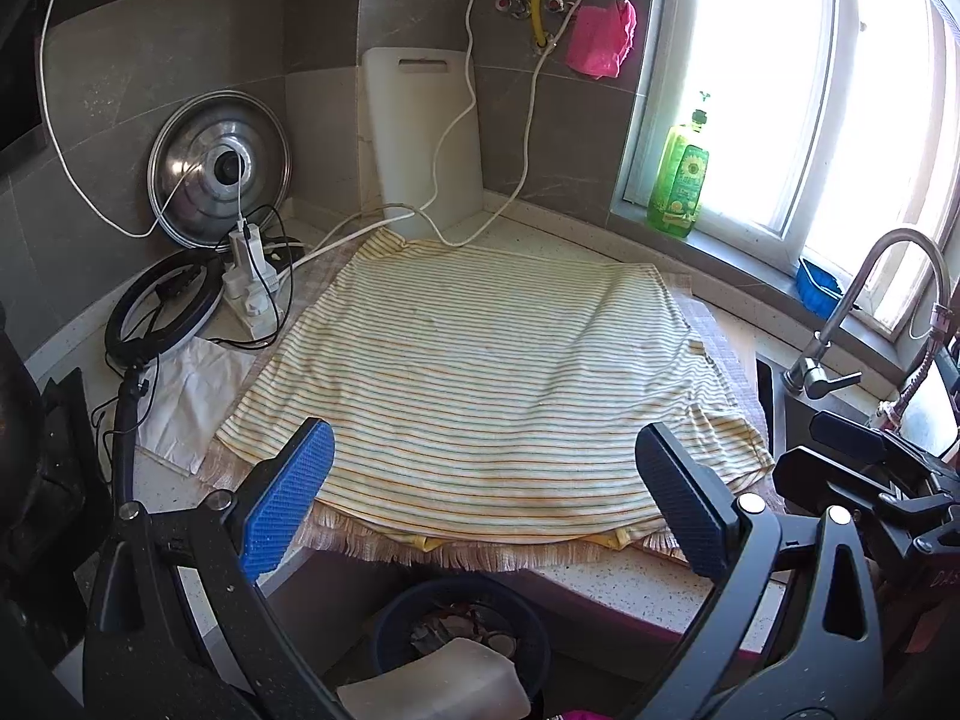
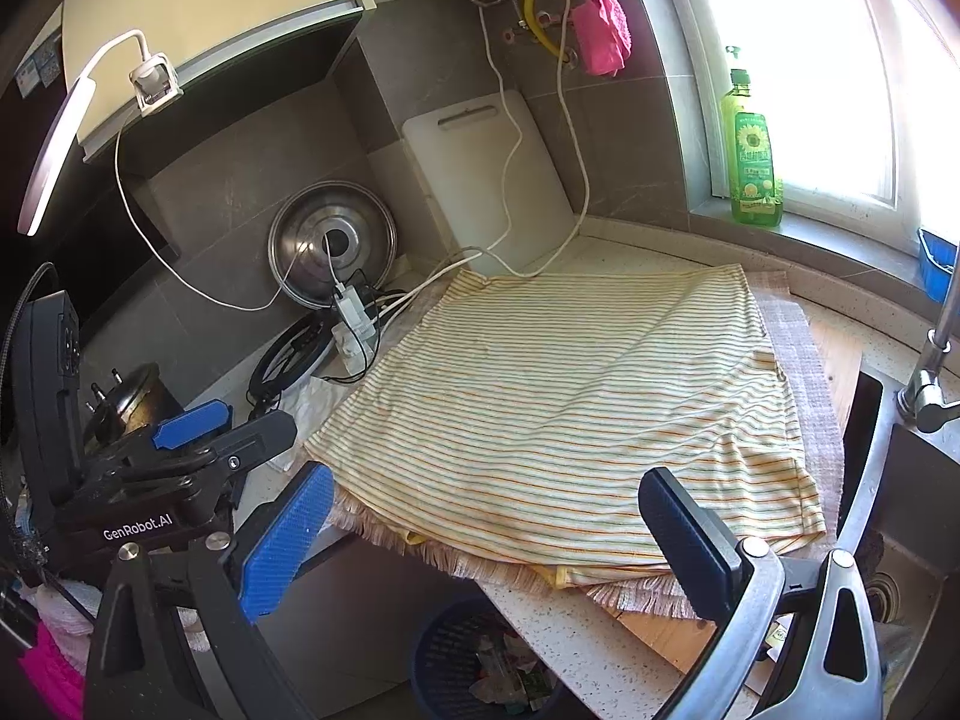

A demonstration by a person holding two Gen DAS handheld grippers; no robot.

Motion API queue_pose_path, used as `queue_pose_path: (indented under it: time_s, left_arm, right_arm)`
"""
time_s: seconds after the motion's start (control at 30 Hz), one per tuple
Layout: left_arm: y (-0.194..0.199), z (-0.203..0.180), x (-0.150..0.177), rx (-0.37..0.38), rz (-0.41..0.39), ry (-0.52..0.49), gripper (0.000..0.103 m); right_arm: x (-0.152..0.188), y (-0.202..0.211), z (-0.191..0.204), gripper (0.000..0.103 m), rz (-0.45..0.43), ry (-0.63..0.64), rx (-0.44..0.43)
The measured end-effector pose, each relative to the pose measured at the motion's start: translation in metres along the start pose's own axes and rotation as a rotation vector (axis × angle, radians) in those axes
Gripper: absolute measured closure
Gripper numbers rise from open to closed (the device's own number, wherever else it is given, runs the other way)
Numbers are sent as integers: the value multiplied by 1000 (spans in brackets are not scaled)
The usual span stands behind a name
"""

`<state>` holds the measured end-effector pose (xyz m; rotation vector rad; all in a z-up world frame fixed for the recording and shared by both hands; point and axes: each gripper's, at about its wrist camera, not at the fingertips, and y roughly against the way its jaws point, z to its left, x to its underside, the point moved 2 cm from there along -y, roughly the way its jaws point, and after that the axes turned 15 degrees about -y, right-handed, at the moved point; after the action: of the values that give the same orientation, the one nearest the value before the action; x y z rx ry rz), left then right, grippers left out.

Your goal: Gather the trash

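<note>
I hold both tongs over the counter's near edge, my left gripper [image 1: 486,504] and right gripper [image 2: 489,531] each with jaws apart and nothing between them. One striped cloth [image 1: 492,360] lies spread flat at twelve o'clock, with no loose trash showing on it. One dark bin [image 1: 462,636], already holding scraps, sits below at six o'clock, likely placed there to catch drops. One white crumpled paper [image 1: 186,402] lies at nine o'clock, beside the cloth.

You see a cream cloth [image 1: 492,360] with thin orange and green stripes, a speckled white surface [image 1: 630,585], a green bottle [image 1: 678,174], a pink rag [image 1: 600,39], and blue pads [image 1: 288,498] on your left claw [image 1: 486,498].
</note>
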<state>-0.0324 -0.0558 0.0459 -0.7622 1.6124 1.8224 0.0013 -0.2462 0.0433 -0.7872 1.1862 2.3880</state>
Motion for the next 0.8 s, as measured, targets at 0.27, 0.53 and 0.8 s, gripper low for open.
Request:
queue_pose_path:
  time_s: [0.27, 0.53, 0.8]
  left_arm:
    - [3, -1, 0, -14, 3, 4, 1]
    - [3, -3, -3, -48, 16, 11, 1]
    - [-3, -4, -3, -52, 27, 14, 1]
  right_arm:
    - [0, -1, -1, 0, 3, 0, -3]
    - [1, -5, 0, 0, 9, 2, -2]
    - [1, -11, -3, 0, 27, -12, -2]
